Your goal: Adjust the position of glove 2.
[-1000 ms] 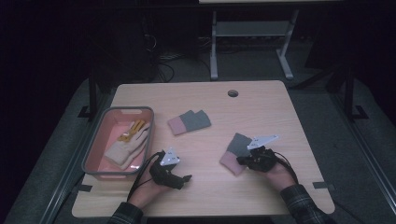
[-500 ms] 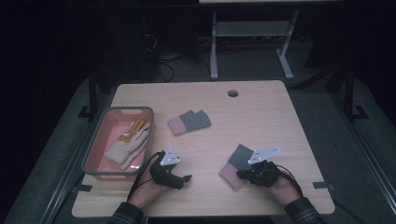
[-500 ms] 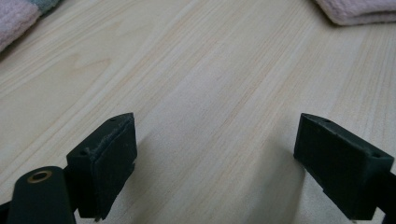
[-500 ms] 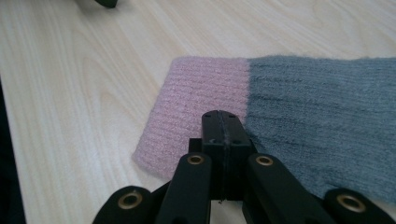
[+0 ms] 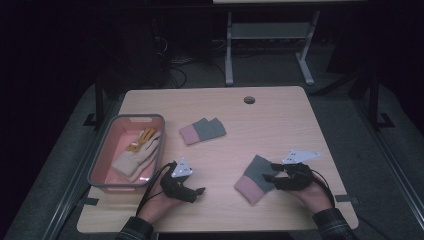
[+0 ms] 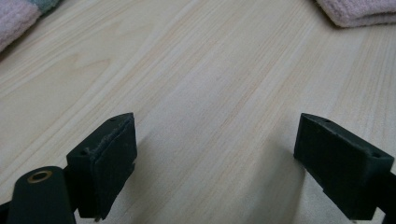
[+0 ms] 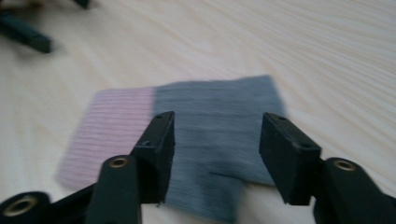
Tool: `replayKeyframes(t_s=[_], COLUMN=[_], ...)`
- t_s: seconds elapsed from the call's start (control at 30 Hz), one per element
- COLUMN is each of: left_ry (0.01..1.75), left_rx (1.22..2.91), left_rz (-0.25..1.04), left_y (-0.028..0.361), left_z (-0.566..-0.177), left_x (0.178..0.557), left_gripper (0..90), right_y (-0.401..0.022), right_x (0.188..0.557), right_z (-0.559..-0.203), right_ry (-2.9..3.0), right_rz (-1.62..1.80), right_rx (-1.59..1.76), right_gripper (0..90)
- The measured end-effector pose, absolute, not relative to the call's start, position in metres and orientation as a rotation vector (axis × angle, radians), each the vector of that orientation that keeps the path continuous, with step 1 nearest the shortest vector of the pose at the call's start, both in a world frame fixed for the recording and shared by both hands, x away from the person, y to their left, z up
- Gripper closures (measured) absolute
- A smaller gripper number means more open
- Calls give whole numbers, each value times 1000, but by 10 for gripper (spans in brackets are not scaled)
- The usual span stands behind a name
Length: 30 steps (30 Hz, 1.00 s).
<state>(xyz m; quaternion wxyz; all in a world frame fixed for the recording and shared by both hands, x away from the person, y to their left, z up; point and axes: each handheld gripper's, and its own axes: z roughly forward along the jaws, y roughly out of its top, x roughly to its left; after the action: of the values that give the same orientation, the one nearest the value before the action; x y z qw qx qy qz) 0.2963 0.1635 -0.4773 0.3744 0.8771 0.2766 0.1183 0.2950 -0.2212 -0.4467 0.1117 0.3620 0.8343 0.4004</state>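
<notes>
The grey glove with a pink cuff (image 5: 254, 178) lies flat on the wooden table (image 5: 260, 125) at about 5 o'clock from the table's centre, its pink cuff toward the near edge. In the right gripper view the same glove (image 7: 196, 135) lies spread beneath the jaws, pink cuff at 9 o'clock and grey body at 3 o'clock; the picture is blurred, and contact between the jaws and the cloth cannot be confirmed.

The right gripper (image 5: 272, 177) sits at the glove's 3 o'clock edge, held in the person's right hand (image 5: 312, 192), with its grey three-cornered plate on top. In its own view the right gripper (image 7: 217, 154) has its jaws parted, with nothing between them, above the grey part of the glove.

The left gripper (image 5: 197, 192) is at about 7 o'clock on the table, held by the left hand (image 5: 160, 197), well apart from the glove. In its own view the left gripper (image 6: 215, 158) is spread wide and empty, low over bare wood.

A second grey and pink glove (image 5: 202, 131) lies near the table's centre, at about 11 o'clock from the first. A pink bin with a grey rim (image 5: 102, 160) stands at the table's 9 o'clock edge and holds a cream glove with yellow fingers (image 5: 137, 155). A round hole (image 5: 249, 100) is set in the tabletop at 12 o'clock.
</notes>
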Motion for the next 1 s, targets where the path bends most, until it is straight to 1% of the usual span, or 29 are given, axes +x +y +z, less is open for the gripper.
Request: replayKeyframes(t_s=[0.17,0.43,0.63,0.87,1.0], left_ry=[708,705,706,734,756], left_rx=[2243,2249,2245,2304,2281], left_rz=[300,301,301,292,296], left_y=[163,162,160,150,147], left_z=[-477,-477,-477,-471,-462], left_x=[296,297,297,302,308], left_gripper=[124,123,123,142,283], right_y=[-246,-274,-278,-276,-276], right_x=[307,324,330,332,332], right_z=[-453,-470,-479,-483,-483], right_ry=[2348,2246,2218,2224,2230], right_rz=[1145,1074,1004,978,975], right_rx=[1162,1301,1329,1318,1313], right_gripper=[305,186,144,140,139])
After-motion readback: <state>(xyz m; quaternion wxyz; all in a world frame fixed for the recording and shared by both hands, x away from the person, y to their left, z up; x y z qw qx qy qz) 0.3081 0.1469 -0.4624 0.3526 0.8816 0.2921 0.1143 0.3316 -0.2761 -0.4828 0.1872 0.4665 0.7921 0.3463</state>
